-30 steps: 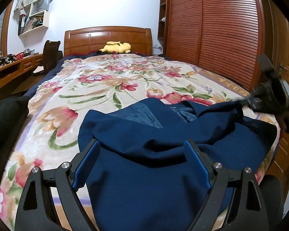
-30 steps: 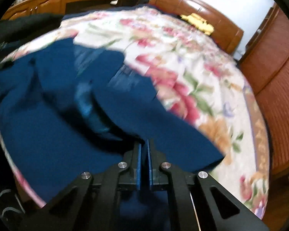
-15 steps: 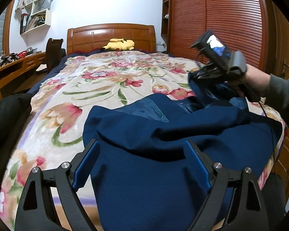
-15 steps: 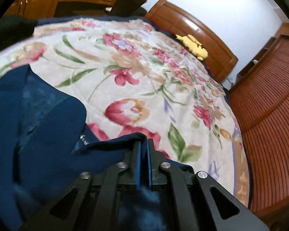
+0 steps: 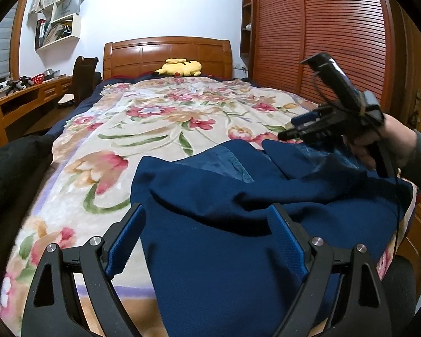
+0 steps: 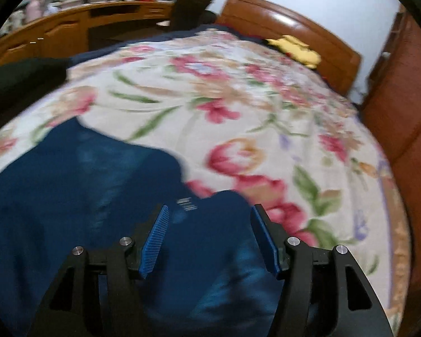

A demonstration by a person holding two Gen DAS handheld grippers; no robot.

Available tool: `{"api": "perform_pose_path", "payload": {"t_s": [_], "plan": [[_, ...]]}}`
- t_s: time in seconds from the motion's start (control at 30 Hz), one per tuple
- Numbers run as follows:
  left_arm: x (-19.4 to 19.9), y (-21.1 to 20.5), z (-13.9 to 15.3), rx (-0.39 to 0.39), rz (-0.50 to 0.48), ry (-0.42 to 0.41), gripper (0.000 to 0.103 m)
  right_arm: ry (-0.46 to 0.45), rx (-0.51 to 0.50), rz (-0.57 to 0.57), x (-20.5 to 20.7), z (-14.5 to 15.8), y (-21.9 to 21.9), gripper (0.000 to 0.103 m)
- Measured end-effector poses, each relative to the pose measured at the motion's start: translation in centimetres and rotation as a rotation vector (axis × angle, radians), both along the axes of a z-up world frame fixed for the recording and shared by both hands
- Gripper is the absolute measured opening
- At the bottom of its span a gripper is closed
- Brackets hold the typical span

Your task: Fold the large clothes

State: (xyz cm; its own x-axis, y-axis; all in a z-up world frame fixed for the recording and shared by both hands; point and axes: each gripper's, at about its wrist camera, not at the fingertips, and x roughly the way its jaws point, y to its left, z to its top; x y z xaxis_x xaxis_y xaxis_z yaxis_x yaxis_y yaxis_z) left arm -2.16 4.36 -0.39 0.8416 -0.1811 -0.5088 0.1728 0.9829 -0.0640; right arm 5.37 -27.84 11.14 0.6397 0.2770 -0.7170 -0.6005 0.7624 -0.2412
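Floral bedspread (image 5: 165,129) under rumpled navy garment (image 5: 238,224), lining exposed; both grippers' fingers (image 5: 127,237) apart, empty

Taking the crumpled navy-blue jacket (image 5: 238,224) at the foot of the bed as your reference: beyond it, the floral cream blanket (image 5: 160,129) lies bare up to the yellow plush toy (image 5: 181,67) against the wooden headboard (image 5: 165,53); you have open passage there. Left of the jacket, a dark bundle of black fabric (image 5: 11,174) blocks the bed edge. Right of it, the slatted wooden wardrobe (image 5: 322,42) stands close alongside. Your right gripper (image 5: 294,126), fingers spread, hovers over the jacket's far right part. Your left gripper (image 5: 207,238) straddles its near fold, likewise spread.
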Motion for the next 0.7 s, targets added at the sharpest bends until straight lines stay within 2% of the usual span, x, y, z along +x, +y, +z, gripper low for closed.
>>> {"api": "perform_pose_path", "payload": {"t_s": [0.2, 0.4, 0.57, 0.63, 0.7], "plan": [[0.2, 0.2, -0.3, 0.003, 0.007, 0.010, 0.089, 0.101, 0.026, 0.143, -3.0, -2.7, 3.0, 0.062], [0.5, 0.3, -1.0, 0.041, 0.024, 0.035, 0.089, 0.199, -0.022, 0.171, -2.3, -5.1, 4.2, 0.062], [0.4, 0.9, -1.1, 0.027, 0.029, 0.040, 0.089, 0.302, -0.041, 0.203, -1.1, -5.7, 4.3, 0.062], [0.3, 1.0, -1.0, 0.024, 0.029, 0.039, 0.089, 0.331, -0.037, 0.229, -1.0, -5.8, 4.5, 0.051], [0.3, 0.9, -1.0, 0.024, 0.029, 0.035, 0.089, 0.318, -0.055, 0.269, -1.3, -5.6, 5.2, 0.027]]}}
